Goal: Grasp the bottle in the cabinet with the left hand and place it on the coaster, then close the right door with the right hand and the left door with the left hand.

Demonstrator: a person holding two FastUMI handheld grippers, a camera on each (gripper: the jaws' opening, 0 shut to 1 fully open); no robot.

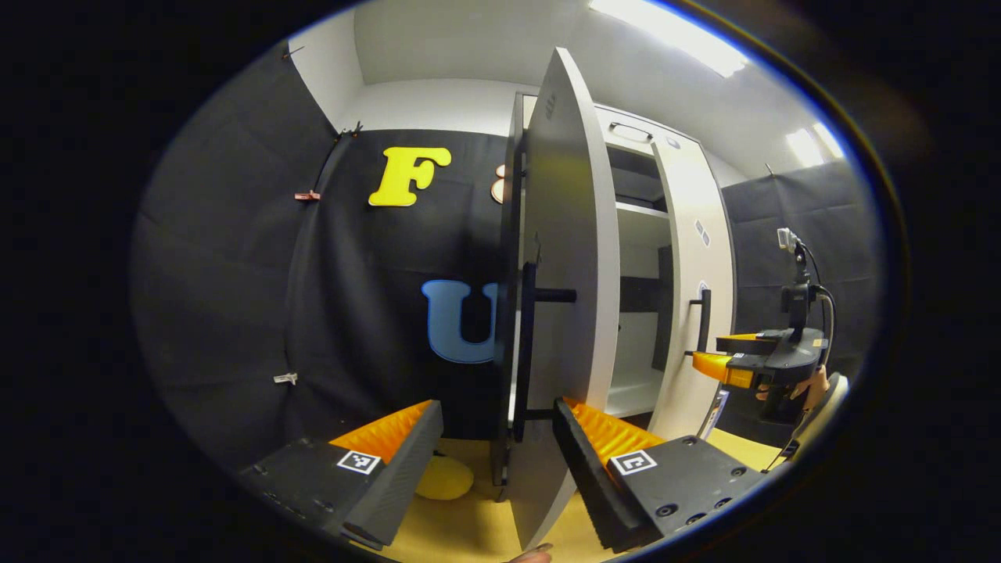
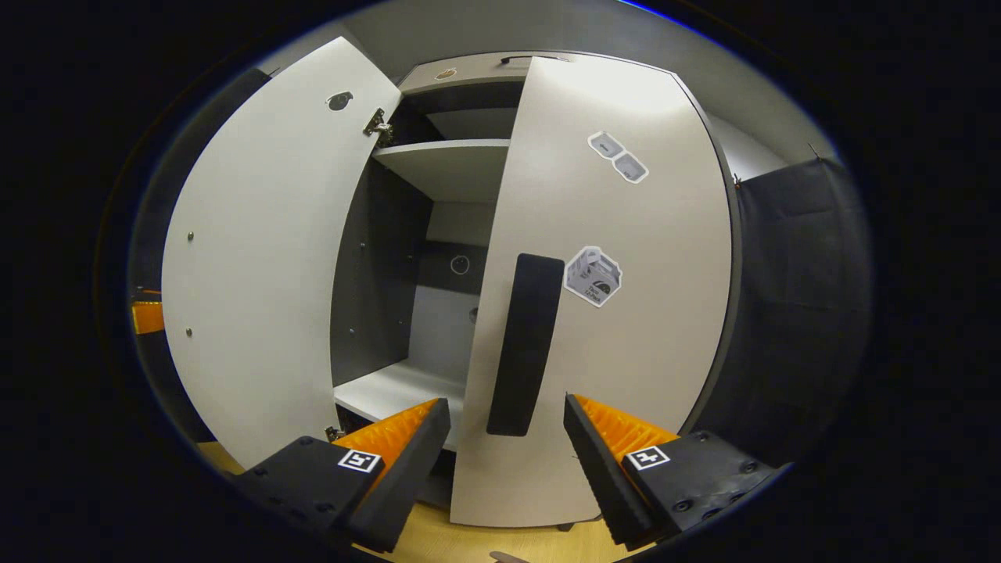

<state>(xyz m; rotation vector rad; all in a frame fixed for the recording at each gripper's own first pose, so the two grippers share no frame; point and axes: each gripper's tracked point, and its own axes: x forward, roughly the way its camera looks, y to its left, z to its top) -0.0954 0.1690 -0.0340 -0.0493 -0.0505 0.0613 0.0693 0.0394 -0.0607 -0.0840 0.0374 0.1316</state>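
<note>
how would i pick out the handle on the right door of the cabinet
Find the tall white cabinet with both doors ajar. On the right door, which is nearly shut, a dark upright bar handle sits near its inner edge. Beside it is a sticker; the left door here shows only its bare inner face.

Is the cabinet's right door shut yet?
Not fully: the right door stands nearly closed, with the shelves showing in a gap beside its handle.
</note>
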